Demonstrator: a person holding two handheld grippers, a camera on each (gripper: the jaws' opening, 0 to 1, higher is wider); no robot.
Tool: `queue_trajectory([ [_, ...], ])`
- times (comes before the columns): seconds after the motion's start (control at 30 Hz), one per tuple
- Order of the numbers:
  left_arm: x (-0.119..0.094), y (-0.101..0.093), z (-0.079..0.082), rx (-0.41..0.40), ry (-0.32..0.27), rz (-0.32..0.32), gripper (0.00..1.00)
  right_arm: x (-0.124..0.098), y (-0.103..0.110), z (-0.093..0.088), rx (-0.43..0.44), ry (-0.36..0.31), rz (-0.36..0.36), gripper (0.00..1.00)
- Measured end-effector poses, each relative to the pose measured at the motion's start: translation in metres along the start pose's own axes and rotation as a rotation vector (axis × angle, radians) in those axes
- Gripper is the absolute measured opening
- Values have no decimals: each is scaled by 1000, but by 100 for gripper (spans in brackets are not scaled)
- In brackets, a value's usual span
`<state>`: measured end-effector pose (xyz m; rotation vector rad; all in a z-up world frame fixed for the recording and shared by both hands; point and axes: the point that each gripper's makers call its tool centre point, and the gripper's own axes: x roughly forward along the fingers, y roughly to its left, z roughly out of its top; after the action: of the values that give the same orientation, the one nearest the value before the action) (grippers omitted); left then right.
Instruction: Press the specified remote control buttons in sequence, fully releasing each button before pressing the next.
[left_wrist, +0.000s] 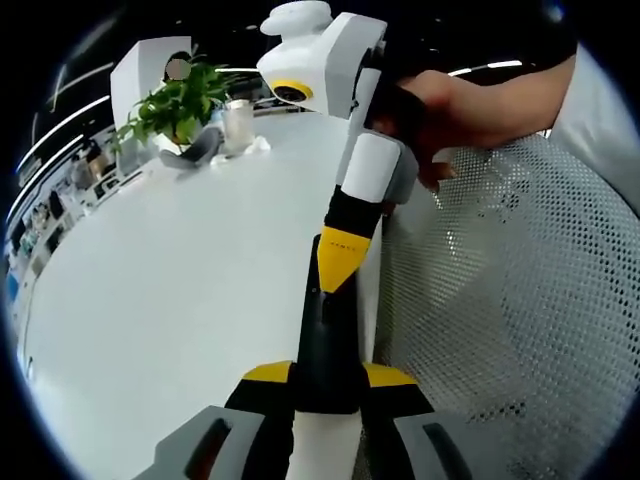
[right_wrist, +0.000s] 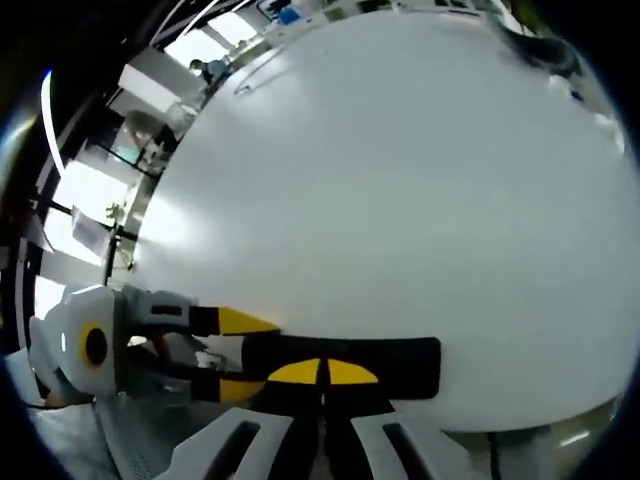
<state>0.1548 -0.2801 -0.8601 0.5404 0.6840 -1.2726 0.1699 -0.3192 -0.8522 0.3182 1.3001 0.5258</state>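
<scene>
Remote control (left_wrist: 325, 340) at six o'clock, clamped in your left gripper (left_wrist: 328, 376); right gripper (right_wrist: 322, 372), jaws closed together, appears mid-press on it, so next lift fully clear.

Black remote (right_wrist: 345, 362), white table (right_wrist: 400, 180), yellow-tipped tools, white-dotted mesh chair (left_wrist: 520, 290)

Smooth white table (left_wrist: 180, 300), matt black remote (right_wrist: 400, 365)

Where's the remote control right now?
In the left gripper view the black remote control sits between the left gripper's jaws, at the white table's edge; the right gripper's yellow tips touch its far end.
</scene>
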Motion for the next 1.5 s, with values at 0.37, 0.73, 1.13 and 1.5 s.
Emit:
queue_trajectory([
  [0.37, 1, 2, 1, -2, -1, 6, 25, 1, 2, 1, -56, -6, 3, 0],
  [0.73, 0, 2, 1, 2, -5, 7, 25, -2, 1, -1, -36, 14, -18, 0],
  [1.13, 0, 1, 1, -2, -8, 7, 25, -3, 1, -9, -33, 60, -54, 0],
  [1.5, 0, 2, 1, -4, -12, 6, 25, -1, 1, -11, -100, 66, -91, 0],
])
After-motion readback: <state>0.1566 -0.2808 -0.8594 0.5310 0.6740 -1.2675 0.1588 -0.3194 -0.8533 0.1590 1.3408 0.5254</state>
